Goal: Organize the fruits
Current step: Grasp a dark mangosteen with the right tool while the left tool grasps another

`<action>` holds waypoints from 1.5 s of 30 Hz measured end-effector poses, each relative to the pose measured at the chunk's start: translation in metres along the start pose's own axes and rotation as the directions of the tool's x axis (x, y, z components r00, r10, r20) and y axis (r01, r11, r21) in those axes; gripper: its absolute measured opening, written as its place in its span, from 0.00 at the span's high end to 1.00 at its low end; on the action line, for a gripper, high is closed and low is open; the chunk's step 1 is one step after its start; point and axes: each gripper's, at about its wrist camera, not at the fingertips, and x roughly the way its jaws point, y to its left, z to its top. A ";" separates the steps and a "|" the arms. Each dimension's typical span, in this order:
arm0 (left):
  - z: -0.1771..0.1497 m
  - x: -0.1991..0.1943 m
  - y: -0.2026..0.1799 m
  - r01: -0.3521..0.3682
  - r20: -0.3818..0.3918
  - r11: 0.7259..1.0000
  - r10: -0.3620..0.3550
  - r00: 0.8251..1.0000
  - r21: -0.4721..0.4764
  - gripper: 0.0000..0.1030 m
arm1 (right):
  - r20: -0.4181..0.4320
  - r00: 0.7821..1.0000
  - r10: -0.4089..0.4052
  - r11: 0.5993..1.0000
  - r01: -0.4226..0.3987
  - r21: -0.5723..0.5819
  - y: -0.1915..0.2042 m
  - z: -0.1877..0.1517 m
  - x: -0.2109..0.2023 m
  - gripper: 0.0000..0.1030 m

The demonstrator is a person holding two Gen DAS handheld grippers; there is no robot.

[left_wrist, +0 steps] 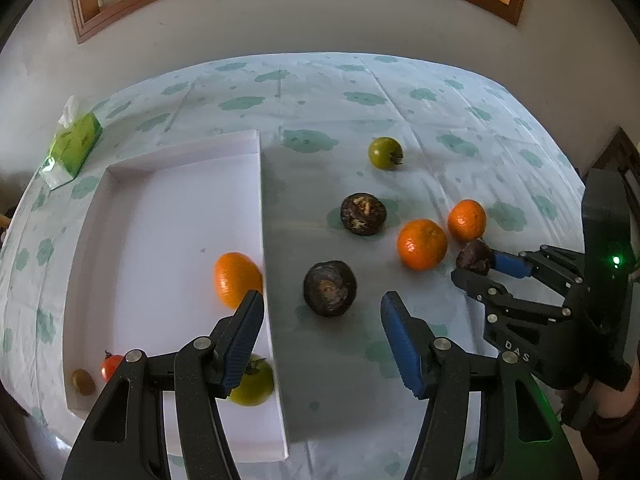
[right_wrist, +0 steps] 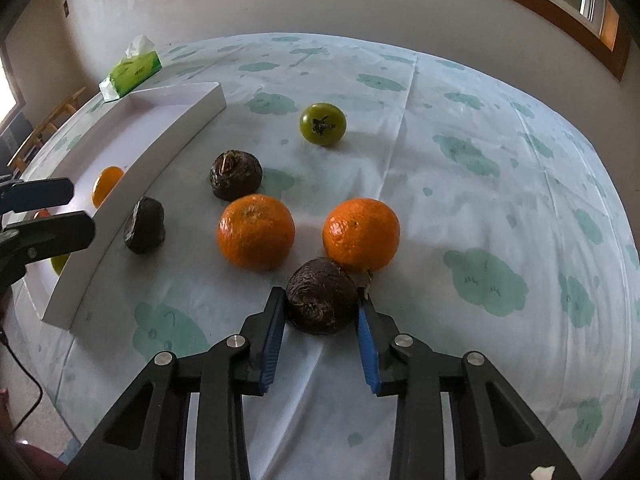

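Jaws of the right gripper (right_wrist: 322, 312) are clamped on a dark wrinkled fruit (right_wrist: 320, 300) resting on the tabletop (right_wrist: 480, 200), just beside two oranges (right_wrist: 256, 232). Over by the white tray (left_wrist: 160, 208), the left gripper (left_wrist: 320, 312) hangs with its jaws apart and empty; an orange (left_wrist: 236, 278) and a green tomato (left_wrist: 256, 384) lie in the tray.

right gripper (right_wrist: 322, 306) clamped — left gripper (left_wrist: 322, 314) agape
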 end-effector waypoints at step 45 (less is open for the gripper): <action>0.017 0.067 -0.006 -0.087 -0.136 0.996 0.086 0.987 0.000 0.69 | -0.035 0.992 -0.124 0.977 0.128 0.173 -0.098 -0.052 -0.033 0.70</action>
